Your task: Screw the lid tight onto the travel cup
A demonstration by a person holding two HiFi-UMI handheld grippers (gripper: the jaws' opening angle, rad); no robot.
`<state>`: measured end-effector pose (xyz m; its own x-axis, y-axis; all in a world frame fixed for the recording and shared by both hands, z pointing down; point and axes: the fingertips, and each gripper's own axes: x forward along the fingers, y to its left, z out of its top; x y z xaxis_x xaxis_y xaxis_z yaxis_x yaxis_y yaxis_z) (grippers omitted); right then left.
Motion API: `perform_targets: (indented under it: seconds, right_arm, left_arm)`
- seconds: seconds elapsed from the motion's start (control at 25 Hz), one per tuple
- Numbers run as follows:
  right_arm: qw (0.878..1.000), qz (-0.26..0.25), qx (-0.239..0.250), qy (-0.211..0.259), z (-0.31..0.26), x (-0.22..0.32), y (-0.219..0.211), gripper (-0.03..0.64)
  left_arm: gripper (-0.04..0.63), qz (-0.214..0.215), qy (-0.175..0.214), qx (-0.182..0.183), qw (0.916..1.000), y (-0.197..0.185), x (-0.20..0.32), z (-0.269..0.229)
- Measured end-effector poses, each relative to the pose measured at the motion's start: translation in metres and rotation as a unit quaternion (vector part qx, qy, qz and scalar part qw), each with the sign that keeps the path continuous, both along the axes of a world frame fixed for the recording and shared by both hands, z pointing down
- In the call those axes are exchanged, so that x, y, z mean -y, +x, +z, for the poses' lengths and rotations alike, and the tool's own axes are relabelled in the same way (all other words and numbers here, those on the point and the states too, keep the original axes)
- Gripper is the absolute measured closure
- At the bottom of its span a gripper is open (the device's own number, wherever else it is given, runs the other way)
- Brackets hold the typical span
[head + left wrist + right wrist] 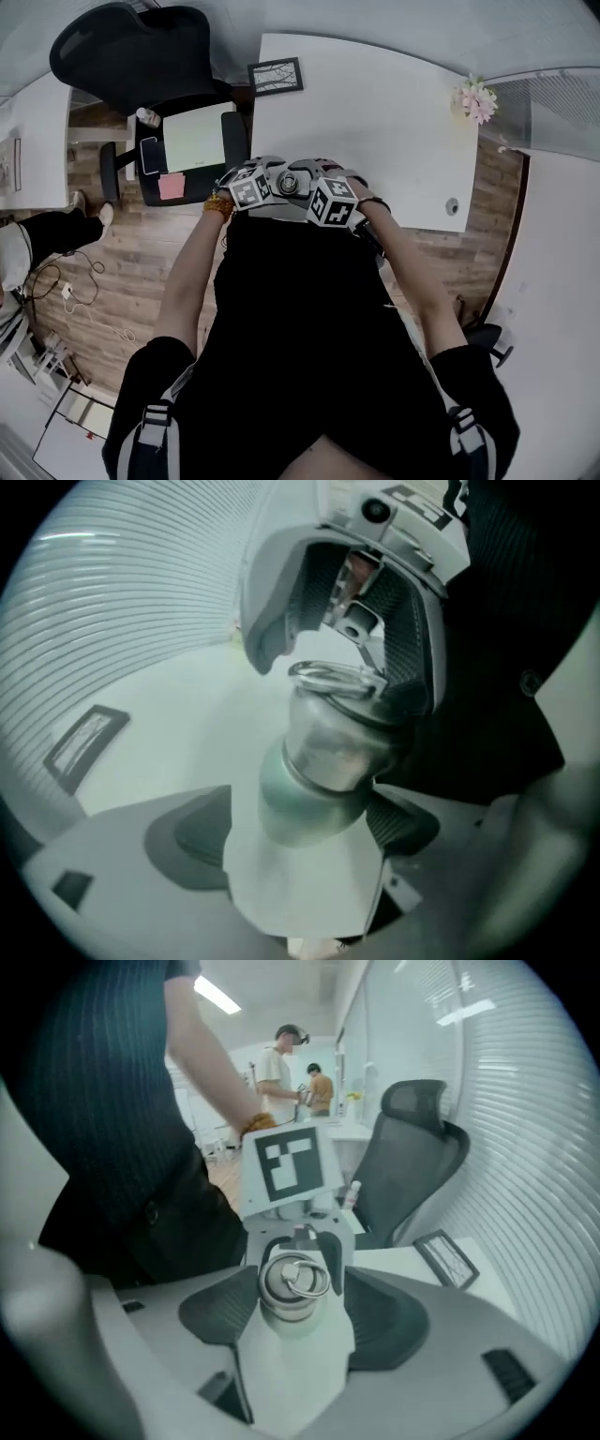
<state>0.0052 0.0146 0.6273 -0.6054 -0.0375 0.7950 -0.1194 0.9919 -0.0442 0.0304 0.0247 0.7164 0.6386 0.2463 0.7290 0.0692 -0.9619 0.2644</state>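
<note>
Black short-sleeved top (300, 309); grey-white bands (155, 427) across the shoulders, 7 and 5 o'clock. Orange bead bracelet (218, 203), left wrist. Left hand-held gripper (295, 822), right hand-held gripper (300, 1312): grey shells, black-white marker cubes (333, 202).

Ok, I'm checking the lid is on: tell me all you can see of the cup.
The cup is metal, pale green below, bare steel above, closed by a ring-topped steel lid. It stands about upright, seemingly on the white table by its near edge. The left gripper flanks its body with open jaws, the right gripper its lid; neither looks clamped.
</note>
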Motion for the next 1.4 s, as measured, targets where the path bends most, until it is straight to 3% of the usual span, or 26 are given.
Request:
perform_targets:
  seconds: [0.12,0.2,0.36,0.44,0.52,0.64,0.76,0.84,0.92,1.04,1.2,1.28,1.4]
  right_arm:
    - [0.996,0.087,0.019,-0.013,-0.005,0.005,0.001,0.322]
    - [0.993,0.115,0.011,-0.021,0.001,0.000,-0.002,0.324]
    - [0.995,0.104,-0.006,-0.007,0.013,-0.001,-0.006,0.347]
    - [0.998,0.056,-0.009,-0.013,0.014,-0.007,-0.005,0.348]
    - [0.999,-0.026,-0.018,-0.011,0.015,-0.009,-0.006,0.348]
    - [0.990,-0.137,-0.034,0.005,0.014,-0.007,-0.005,0.350]
    - [0.985,-0.168,-0.040,0.016,0.014,-0.006,-0.008,0.348]
    - [0.987,-0.157,-0.036,0.022,0.014,-0.006,-0.010,0.345]
    - [0.992,-0.125,-0.021,0.023,0.012,-0.004,-0.008,0.345]
    - [0.999,-0.028,0.016,0.008,0.003,0.006,0.000,0.322]
    - [0.994,0.080,0.058,-0.038,-0.002,0.004,0.004,0.324]
    - [0.993,0.092,0.059,-0.043,0.002,-0.001,0.000,0.330]
    - [0.996,0.072,0.041,-0.014,0.010,0.001,-0.003,0.377]
  left_arm:
    - [0.155,-0.102,0.002,-0.020,0.9946,-0.002,0.004,-0.001]
    - [0.158,-0.149,0.001,-0.022,0.9887,-0.001,0.001,0.003]
    - [0.218,-0.177,-0.002,-0.020,0.9841,0.003,-0.002,0.007]
    - [0.219,-0.158,-0.004,-0.017,0.9873,0.003,-0.007,0.006]
    - [0.219,-0.119,-0.001,-0.013,0.9928,0.002,-0.006,0.007]
    - [0.219,-0.018,0.000,0.004,0.9998,0.005,-0.001,0.006]
    - [0.218,0.092,0.001,0.031,0.9953,0.003,-0.001,0.006]
    - [0.215,0.118,-0.004,0.037,0.9923,0.002,-0.003,0.006]
    - [0.207,0.092,-0.003,0.029,0.9953,0.001,-0.001,0.006]
    - [0.178,-0.015,0.008,0.001,0.9999,-0.006,0.008,0.006]
    - [0.179,-0.160,-0.027,-0.031,0.9863,-0.014,0.005,0.003]
    - [0.193,-0.190,-0.033,-0.038,0.9806,-0.012,-0.001,0.005]
    - [0.250,-0.199,-0.016,-0.035,0.9793,-0.008,0.001,0.008]
